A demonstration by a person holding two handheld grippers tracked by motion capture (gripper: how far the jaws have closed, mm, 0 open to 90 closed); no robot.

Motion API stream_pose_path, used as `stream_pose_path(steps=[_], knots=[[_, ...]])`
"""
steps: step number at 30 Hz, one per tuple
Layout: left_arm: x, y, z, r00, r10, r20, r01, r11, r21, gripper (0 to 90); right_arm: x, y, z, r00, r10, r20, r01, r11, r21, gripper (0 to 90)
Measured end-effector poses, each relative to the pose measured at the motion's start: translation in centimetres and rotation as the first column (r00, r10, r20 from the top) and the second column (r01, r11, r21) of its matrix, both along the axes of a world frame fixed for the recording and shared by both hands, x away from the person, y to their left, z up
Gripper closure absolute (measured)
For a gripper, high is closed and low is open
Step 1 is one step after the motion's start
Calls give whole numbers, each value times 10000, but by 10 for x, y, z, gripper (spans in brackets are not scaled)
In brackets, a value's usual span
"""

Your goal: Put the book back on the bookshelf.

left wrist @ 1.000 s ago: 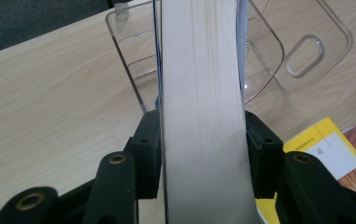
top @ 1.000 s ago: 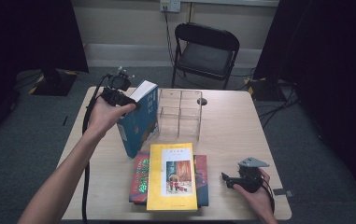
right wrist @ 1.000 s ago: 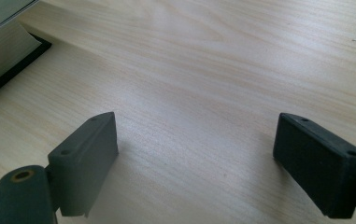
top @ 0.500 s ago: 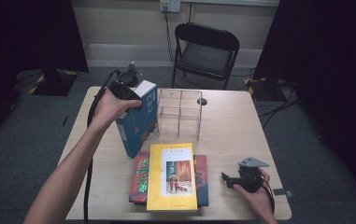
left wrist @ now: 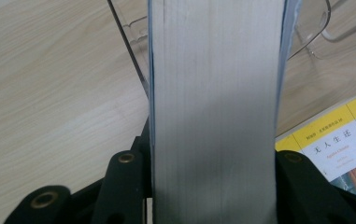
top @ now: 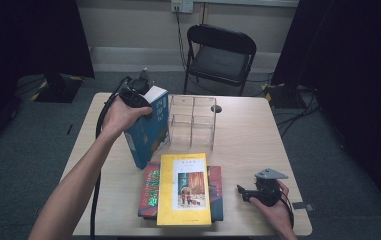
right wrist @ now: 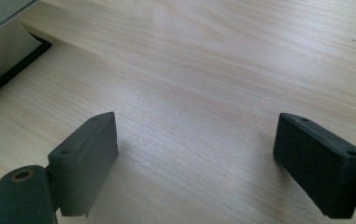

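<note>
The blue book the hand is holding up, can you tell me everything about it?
The blue book is thick, with a teal-blue cover and pale page edges. It stands tilted on the wooden table, beside the clear plastic organizer. The left tongs clamp its top, one jaw on each cover. Its bottom corner is near the red book.

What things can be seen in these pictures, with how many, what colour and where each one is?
blue book: 1, blue cover, upright beside the organizer, clamped by the left gripper
clear acrylic organizer: 1, transparent, table centre
yellow book: 1, yellow, flat on top of the red book
red book: 1, red and green, flat near the front edge
table: 1, light wood
folding chair: 1, black, behind the table
left gripper: 1, black, on the blue book's top
right gripper: 1, black, jaws apart, low over the table's right front
</note>
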State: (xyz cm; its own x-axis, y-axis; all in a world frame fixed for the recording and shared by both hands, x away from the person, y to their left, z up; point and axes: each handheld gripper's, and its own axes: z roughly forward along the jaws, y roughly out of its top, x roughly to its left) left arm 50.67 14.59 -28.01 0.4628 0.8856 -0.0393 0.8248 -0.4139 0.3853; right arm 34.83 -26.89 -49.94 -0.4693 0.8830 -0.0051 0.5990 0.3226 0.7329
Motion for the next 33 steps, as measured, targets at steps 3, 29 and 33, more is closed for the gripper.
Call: stream_pose_path(steps=[3,29,33], knots=[[-2,-1,1,9999,40,114,-40,10000,-27,614,0,0,0,10000,7,1,-7,10000,1,137],[46,-12,12,9912,1281,331,-1262,9905,-551,614,1,0,0,10000,55,33,-55,10000,5,138],[49,-12,10,9908,1302,372,-1282,9903,-528,614,1,0,0,10000,55,32,-55,10000,5,137]])
